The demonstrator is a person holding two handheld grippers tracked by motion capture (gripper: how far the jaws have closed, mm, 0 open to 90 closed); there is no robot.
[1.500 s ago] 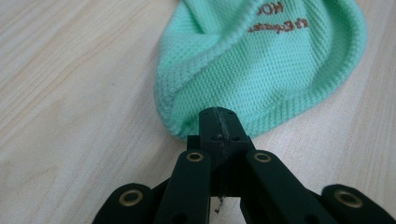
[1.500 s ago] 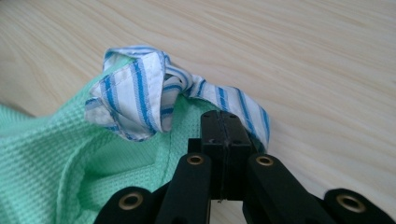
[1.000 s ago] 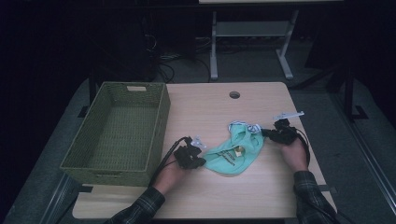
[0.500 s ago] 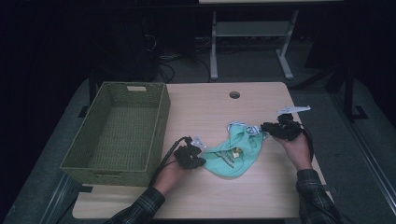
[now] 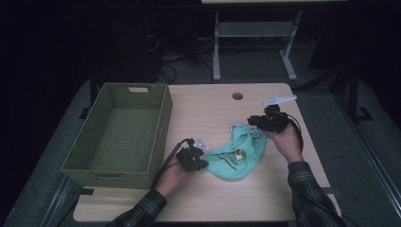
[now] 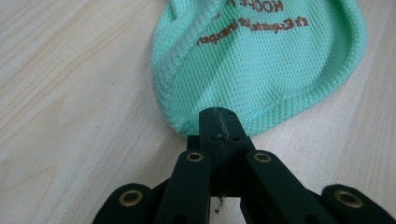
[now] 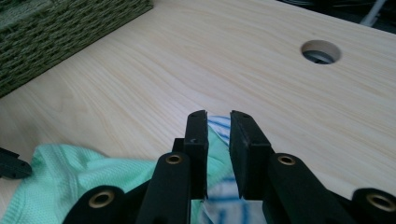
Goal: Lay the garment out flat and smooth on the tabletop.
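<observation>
Left gripper (image 6: 218,122): fingers pinched shut on the hem of a mint-green knit mesh garment (image 5: 235,158) lying crumpled mid-bench. Right gripper (image 7: 218,122): fingers have just been parting, a narrow gap now, its blue-striped white collar (image 7: 219,125) loose between them. Garment: soft, light, limp; best taken at hems or collar; pale wooden bench (image 5: 213,109), woven olive-green basket (image 5: 120,130) nearby.

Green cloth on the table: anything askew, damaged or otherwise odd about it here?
No damage shows. The green cloth lies bunched, not flat. The left gripper pinches its hem, and a white, blue-striped piece sits between the right gripper's slightly parted jaws.
</observation>
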